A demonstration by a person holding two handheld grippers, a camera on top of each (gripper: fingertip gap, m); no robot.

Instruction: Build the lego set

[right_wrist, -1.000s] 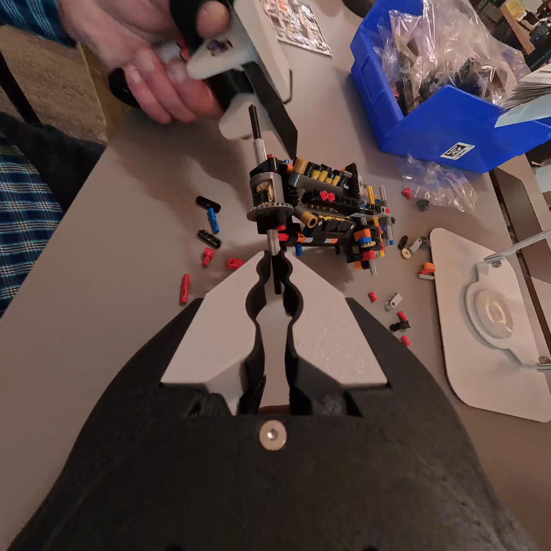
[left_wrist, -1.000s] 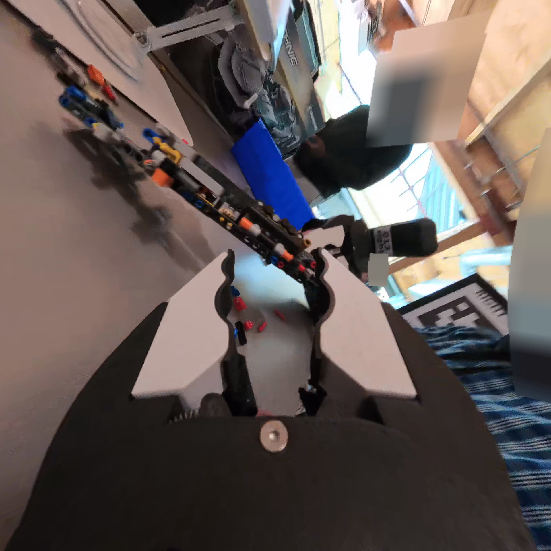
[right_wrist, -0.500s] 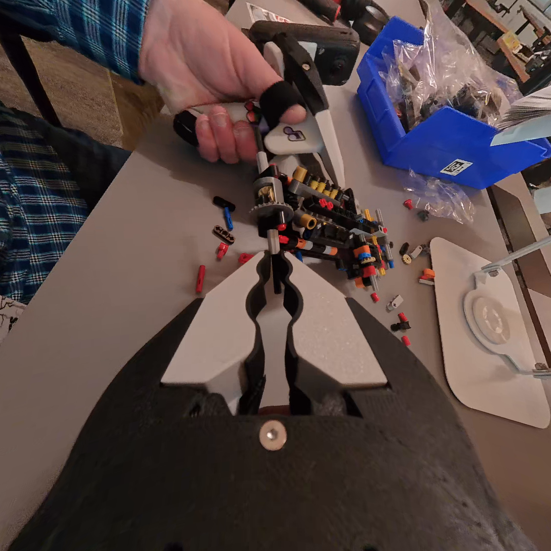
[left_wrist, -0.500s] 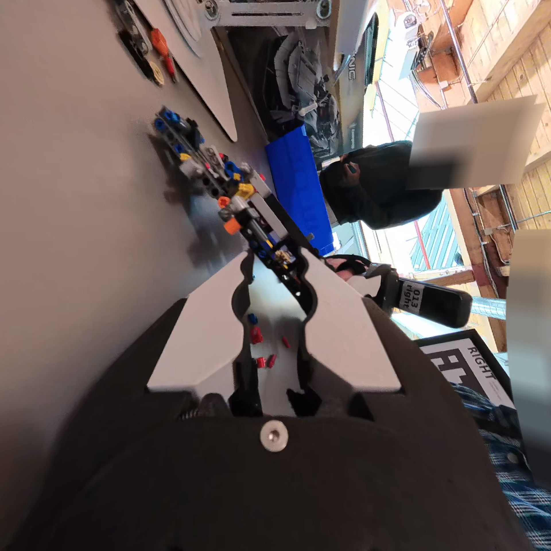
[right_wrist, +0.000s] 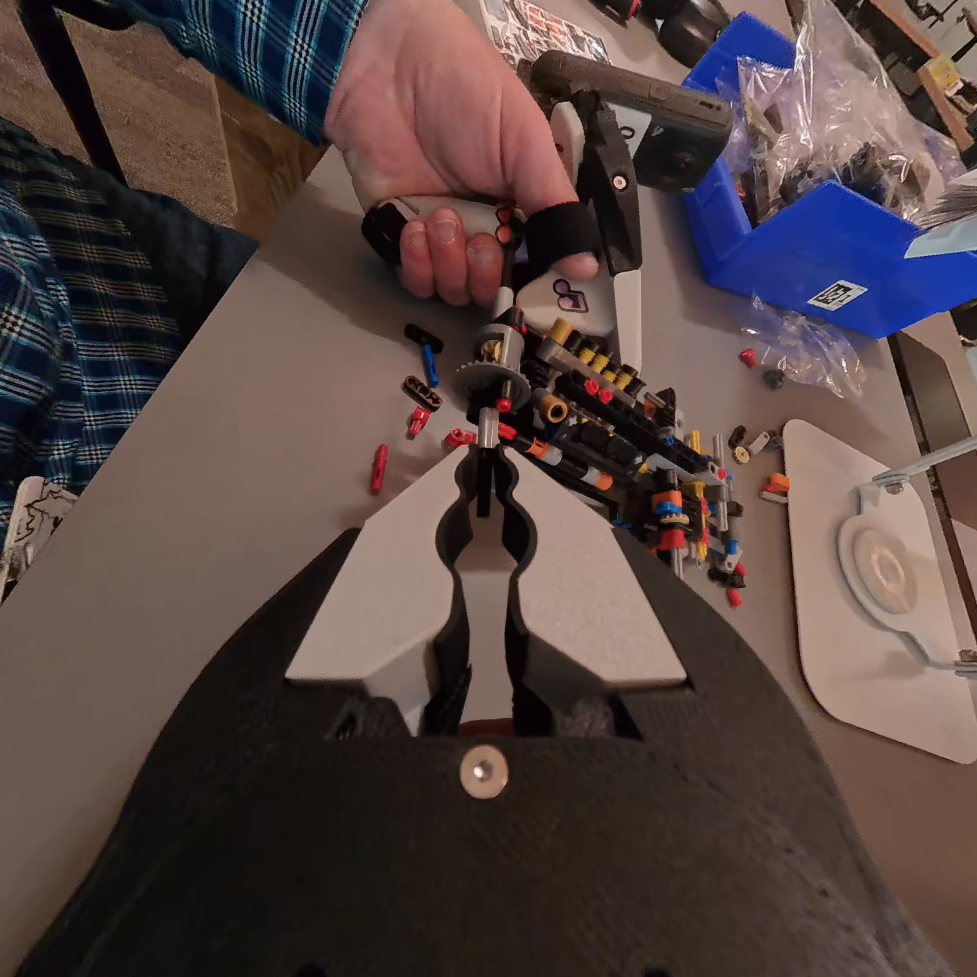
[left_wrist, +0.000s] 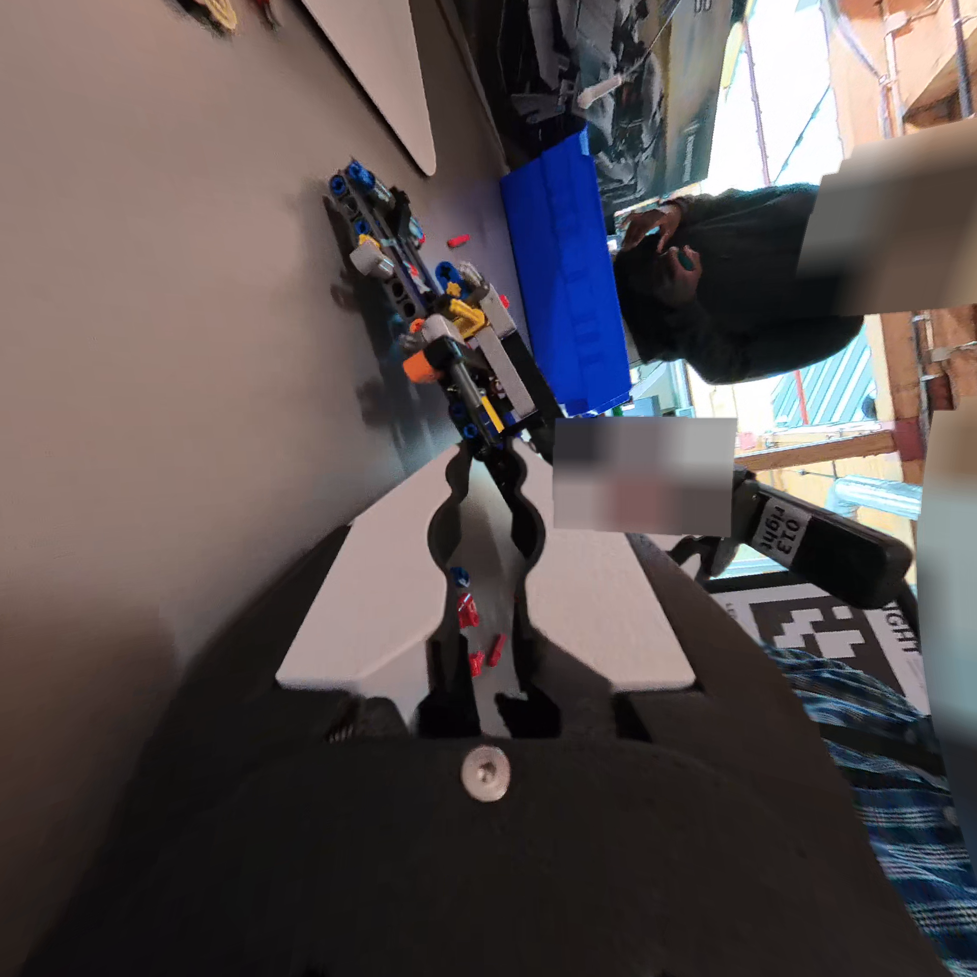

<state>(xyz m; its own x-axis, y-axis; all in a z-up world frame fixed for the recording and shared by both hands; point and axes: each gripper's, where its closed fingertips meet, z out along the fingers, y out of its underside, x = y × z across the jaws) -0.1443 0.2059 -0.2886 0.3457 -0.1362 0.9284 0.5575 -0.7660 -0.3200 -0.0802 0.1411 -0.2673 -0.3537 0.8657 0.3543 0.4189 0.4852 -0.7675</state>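
Currently my right tool point(right_wrist: 484, 465) is clamped on the black axle point(right_wrist: 483, 489) protruding from the lego model point(right_wrist: 592, 423), which sits mid-table point(right_wrist: 211, 476), toward the blue bin point(right_wrist: 825, 254) at the far edge. My left tool point(left_wrist: 489, 465) grips the model's opposite end, fingers point(left_wrist: 391, 581) nearly together.

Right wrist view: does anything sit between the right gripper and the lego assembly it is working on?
Nothing visible does. The right gripper is already shut on the black axle sticking out of the lego assembly; the loose red pins lie off to the side.
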